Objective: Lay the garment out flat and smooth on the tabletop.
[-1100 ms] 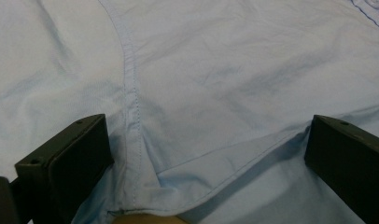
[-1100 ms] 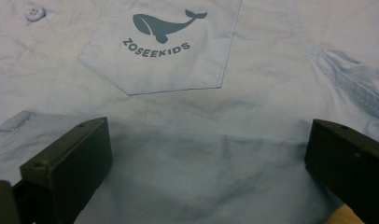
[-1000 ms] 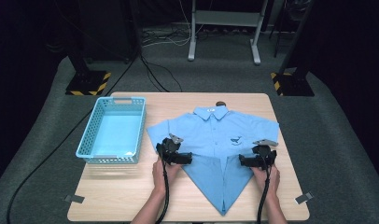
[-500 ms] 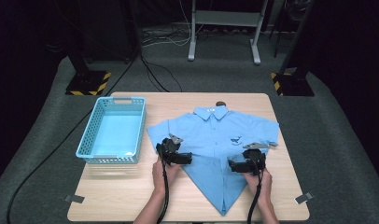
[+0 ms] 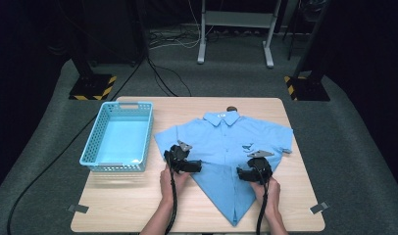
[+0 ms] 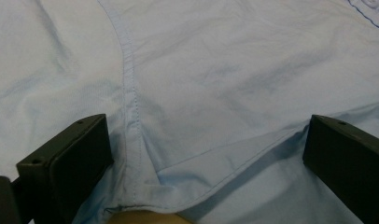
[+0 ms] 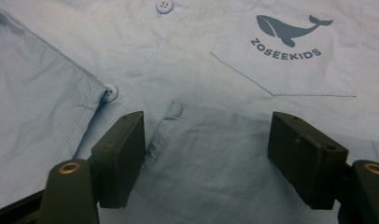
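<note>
The blue shirt (image 5: 221, 147) lies face up on the worktop (image 5: 138, 196), collar at twelve o'clock and its folded lower point at six. The left claw (image 5: 197, 166) rests at the shirt's nine o'clock edge, jaws wide with a hem fold between them, not pinched. The right claw (image 5: 241, 174), at about four o'clock, has just been closing but still stands apart over the button strip (image 7: 166, 119), gripping nothing; I judge it nearer the next fold.

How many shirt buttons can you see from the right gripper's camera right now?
2. One button sits at the top edge on the placket of the shirt; a second button lies lower left, beside the folded edge. Others may be hidden under the fold.
</note>
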Demonstrator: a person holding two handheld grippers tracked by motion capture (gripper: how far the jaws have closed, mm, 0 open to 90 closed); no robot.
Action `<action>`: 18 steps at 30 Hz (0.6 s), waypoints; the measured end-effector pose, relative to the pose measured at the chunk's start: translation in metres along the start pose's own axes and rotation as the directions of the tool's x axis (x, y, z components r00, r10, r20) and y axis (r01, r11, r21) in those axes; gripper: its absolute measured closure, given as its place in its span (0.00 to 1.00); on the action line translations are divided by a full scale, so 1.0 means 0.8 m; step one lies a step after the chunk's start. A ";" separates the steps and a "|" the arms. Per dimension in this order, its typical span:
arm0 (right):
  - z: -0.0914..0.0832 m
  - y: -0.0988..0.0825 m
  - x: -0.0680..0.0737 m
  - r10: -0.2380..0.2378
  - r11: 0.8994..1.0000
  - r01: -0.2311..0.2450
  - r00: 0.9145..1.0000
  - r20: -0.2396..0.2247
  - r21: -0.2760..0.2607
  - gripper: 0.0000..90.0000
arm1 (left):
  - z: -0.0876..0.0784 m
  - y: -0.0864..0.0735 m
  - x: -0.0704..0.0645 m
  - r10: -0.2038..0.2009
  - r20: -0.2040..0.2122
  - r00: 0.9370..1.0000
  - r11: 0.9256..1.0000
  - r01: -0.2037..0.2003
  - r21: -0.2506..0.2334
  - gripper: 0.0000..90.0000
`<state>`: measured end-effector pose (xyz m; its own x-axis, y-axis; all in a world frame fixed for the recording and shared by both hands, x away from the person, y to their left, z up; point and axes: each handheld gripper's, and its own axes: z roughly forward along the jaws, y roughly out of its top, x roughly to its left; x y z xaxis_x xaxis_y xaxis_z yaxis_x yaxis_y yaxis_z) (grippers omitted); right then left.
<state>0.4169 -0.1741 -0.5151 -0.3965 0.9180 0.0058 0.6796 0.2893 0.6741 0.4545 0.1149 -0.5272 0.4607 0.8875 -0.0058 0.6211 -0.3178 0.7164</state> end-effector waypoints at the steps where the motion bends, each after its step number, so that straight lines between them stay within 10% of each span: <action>1: 0.000 0.000 0.000 0.003 1.000 -0.003 1.000 0.002 -0.001 0.33 | 0.000 0.000 0.000 0.000 0.000 1.000 1.000 0.000 0.000 0.01; 18: -0.009 -0.008 -0.011 0.013 0.999 -0.013 1.000 -0.007 -0.044 0.77 | 0.000 0.000 0.000 0.001 0.002 1.000 1.000 -0.001 -0.001 0.02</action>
<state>0.4114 -0.1865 -0.5143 -0.3919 0.9198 0.0195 0.6571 0.2650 0.7056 0.4546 0.1149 -0.5272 0.4626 0.8866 -0.0068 0.6203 -0.3181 0.7170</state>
